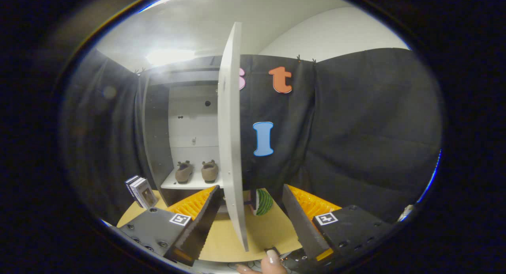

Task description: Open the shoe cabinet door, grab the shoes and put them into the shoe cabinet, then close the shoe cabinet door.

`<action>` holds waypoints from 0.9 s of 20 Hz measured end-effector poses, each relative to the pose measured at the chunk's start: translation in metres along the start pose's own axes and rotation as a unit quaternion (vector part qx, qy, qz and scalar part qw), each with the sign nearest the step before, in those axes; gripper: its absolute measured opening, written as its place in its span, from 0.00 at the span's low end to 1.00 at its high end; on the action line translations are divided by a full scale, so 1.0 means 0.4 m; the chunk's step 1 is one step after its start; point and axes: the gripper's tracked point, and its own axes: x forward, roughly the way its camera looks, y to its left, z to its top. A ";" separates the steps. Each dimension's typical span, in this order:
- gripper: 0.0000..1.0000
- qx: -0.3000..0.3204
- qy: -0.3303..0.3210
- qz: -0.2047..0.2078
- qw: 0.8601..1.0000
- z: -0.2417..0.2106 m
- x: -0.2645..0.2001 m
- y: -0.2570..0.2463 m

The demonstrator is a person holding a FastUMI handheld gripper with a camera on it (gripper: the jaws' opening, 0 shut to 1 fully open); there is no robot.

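The tool is spread wide, its fingers straddling the edge of the open cabinet door without pressing on it. The door stands upright, edge-on, swung out over the worktop. Beyond, two shoes sit side by side on the shoe cabinet shelf, long axes running into the cabinet, one end toward the tool.

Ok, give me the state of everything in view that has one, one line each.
Shoe cabinet door: open, swung out edge-on between the gripper's fingers.
Shoes: pair side by side on the cabinet shelf.
Gripper: open, fingers either side of the door's edge, not pressing it.
Books: upright beside the cabinet.
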 end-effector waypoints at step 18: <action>0.96 0.043 0.006 0.151 0.988 -0.018 0.453 -0.056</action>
